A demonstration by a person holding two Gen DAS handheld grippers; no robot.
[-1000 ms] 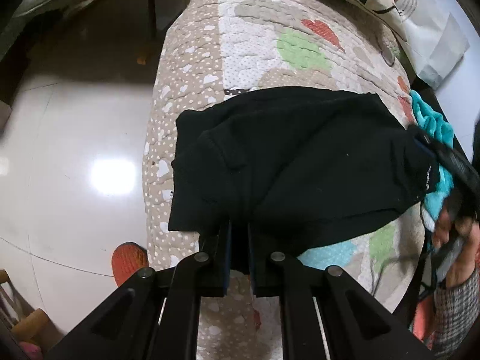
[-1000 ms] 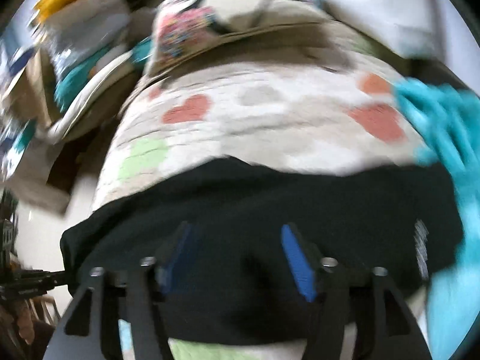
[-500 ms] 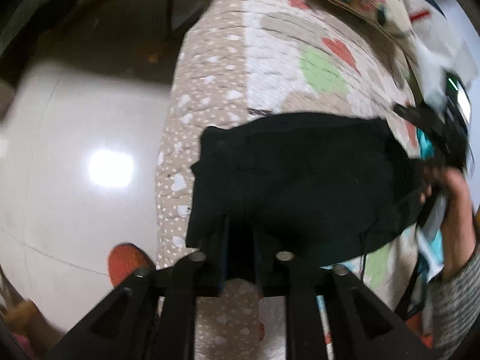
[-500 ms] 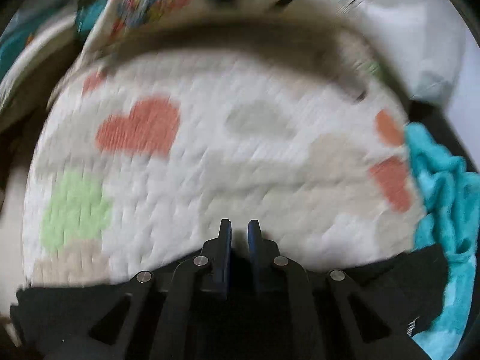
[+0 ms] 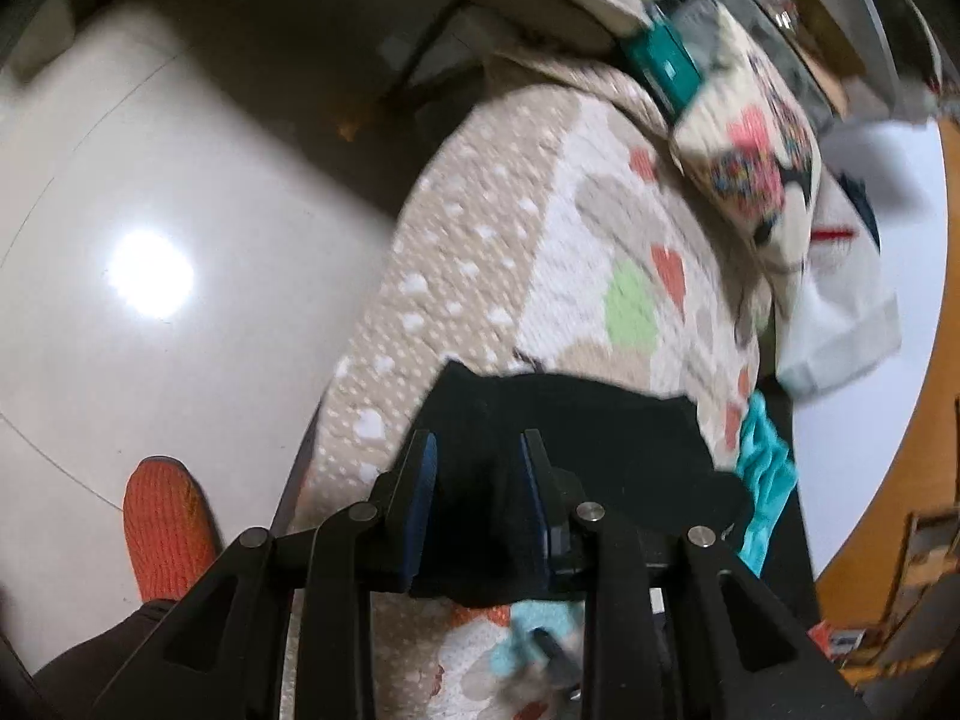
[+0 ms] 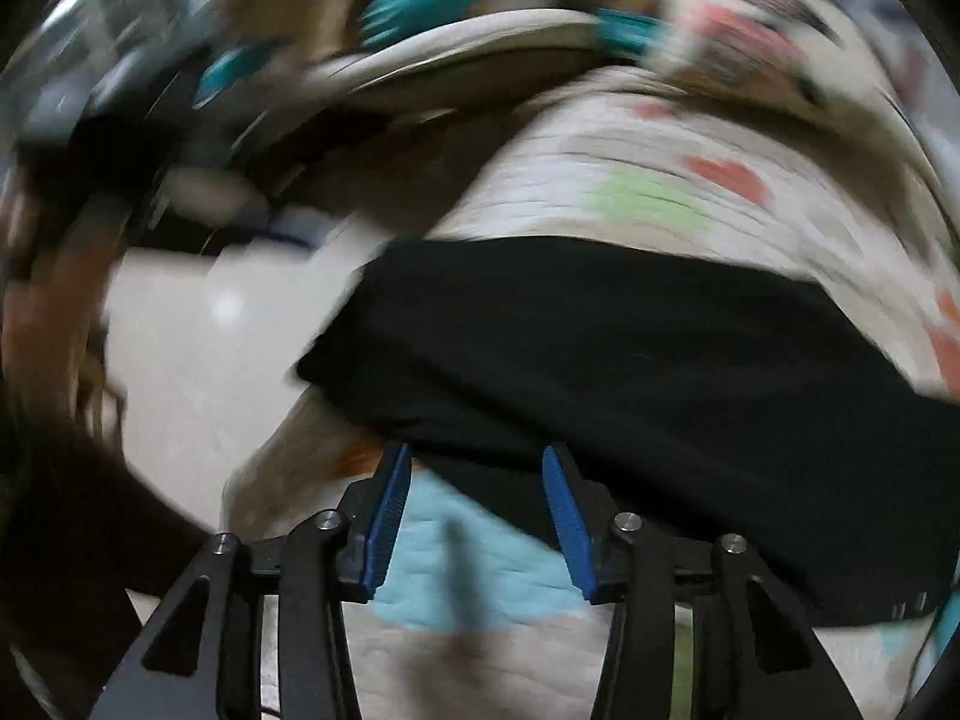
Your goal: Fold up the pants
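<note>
The black pants [image 5: 576, 438] lie folded in a compact bundle on the patterned quilt [image 5: 540, 252]; they also show in the blurred right wrist view [image 6: 630, 348]. My left gripper [image 5: 477, 450] is open, its blue pads spread over the near edge of the pants, with cloth lying between them. My right gripper [image 6: 477, 462] is open and empty, its tips at the near edge of the pants, over a light blue patch of the quilt.
The quilt covers a narrow bed with a shiny tiled floor [image 5: 150, 210] on the left. A patterned pillow [image 5: 756, 168] lies at the far end. A turquoise cloth [image 5: 762, 468] sits right of the pants. An orange slipper [image 5: 165, 528] is on the floor.
Both grippers were shut on the pants half a second ago and have opened, letting go. The pants now lie in a smaller fold. Both cameras have swung, the right one fast.
</note>
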